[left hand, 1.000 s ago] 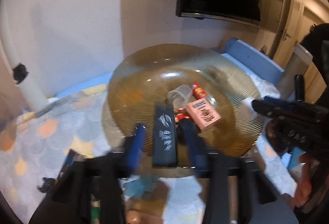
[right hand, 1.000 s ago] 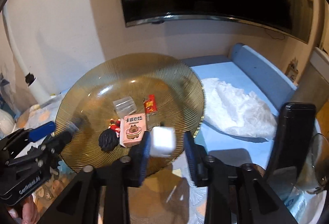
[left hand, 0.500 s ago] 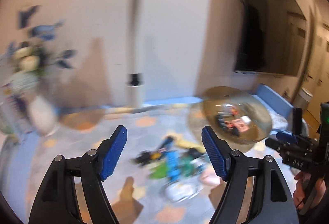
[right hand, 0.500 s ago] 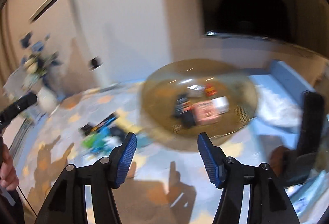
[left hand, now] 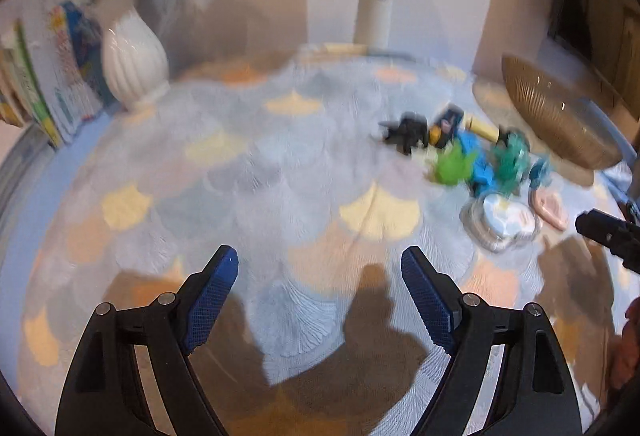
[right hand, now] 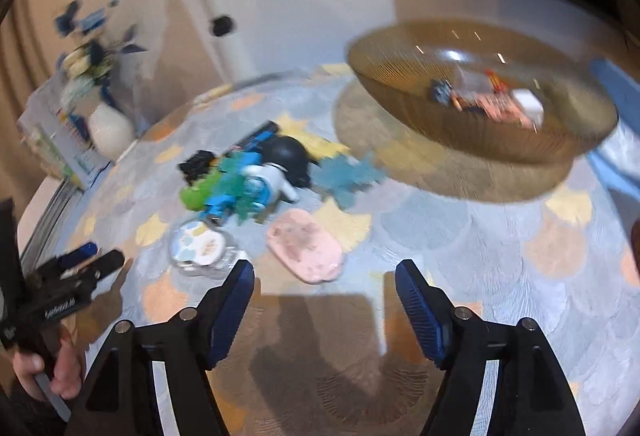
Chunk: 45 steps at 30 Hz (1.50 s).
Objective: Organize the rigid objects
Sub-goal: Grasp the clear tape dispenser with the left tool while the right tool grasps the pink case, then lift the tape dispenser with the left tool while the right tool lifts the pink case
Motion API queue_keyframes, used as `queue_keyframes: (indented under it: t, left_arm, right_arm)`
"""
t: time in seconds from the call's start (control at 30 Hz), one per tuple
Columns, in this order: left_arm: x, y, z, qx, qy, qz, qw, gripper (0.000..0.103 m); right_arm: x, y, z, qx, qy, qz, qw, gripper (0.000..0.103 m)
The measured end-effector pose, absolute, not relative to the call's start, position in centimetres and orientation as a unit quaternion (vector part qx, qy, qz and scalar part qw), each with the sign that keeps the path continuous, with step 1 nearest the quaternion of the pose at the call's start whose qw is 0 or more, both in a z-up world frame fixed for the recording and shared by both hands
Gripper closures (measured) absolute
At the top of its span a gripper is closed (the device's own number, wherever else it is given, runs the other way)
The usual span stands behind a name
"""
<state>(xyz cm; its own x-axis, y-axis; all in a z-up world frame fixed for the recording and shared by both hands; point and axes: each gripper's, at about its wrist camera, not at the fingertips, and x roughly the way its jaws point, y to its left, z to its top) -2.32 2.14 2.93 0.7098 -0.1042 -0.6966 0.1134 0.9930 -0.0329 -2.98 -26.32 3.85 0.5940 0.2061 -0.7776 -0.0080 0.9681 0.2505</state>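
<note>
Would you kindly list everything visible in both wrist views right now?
bowl: one, amber ribbed glass, right of the pile, several small items inside
toy pile: one blurred cluster, blue, green, black, mid-table
pink soap-shaped piece: one, nearest the right gripper
round clear packet: one, white and blue, beside it
vase: one, white, far left
books: several, upright beside the vase
tablecloth: one, pastel scallops
left gripper: empty, jaws opening
right gripper: empty, jaws opening
</note>
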Motion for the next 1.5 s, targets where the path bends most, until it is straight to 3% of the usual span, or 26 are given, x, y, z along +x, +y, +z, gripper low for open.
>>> queue_keyframes:
  t: [0.37, 0.6, 0.8, 0.9, 0.93, 0.97, 1.07, 1.5]
  left_arm:
    - [-2.0, 0.7, 2.4, 0.028, 0.411, -0.098, 0.906, 0.021]
    - [-1.2, -4.8, 3.2, 0.088, 0.422, -0.201, 0.880, 0.021]
    - [2.3, -9.1, 1.9, 0.126, 0.444, -0.261, 0.848, 0.023]
    - [2.7, -10.8, 1.6, 0.140, 0.434, -0.274, 0.847, 0.034]
    - [2.8, -10.9, 1.6, 0.140, 0.431, -0.275, 0.848, 0.045]
    - [2.8, -11.0, 1.7, 0.137, 0.431, -0.277, 0.848, 0.046]
    - [2.1, -10.6, 1.9, 0.136, 0.425, -0.274, 0.852, 0.046]
    - [-1.6, -2.8, 2.4, 0.088, 0.425, -0.153, 0.888, 0.046]
  right_arm:
    - [-1.7, -25.1, 3.3, 0.060, 0.478, 0.052, 0.875, 0.030]
    - [0.6, -23.0, 3.0, -0.069, 0.483, 0.093, 0.868, 0.030]
    - [1.6, -23.6, 2.6, -0.052, 0.479, 0.119, 0.868, 0.030]
    - [1.8, -23.4, 2.5, -0.050, 0.476, 0.121, 0.870, 0.038]
    - [1.8, -23.3, 2.5, -0.051, 0.473, 0.124, 0.871, 0.044]
    - [1.6, -23.0, 2.6, -0.054, 0.470, 0.130, 0.871, 0.052]
    - [0.9, -22.0, 2.8, -0.080, 0.458, 0.140, 0.874, 0.065]
    - [-1.3, -22.8, 3.0, -0.031, 0.474, 0.122, 0.871, 0.064]
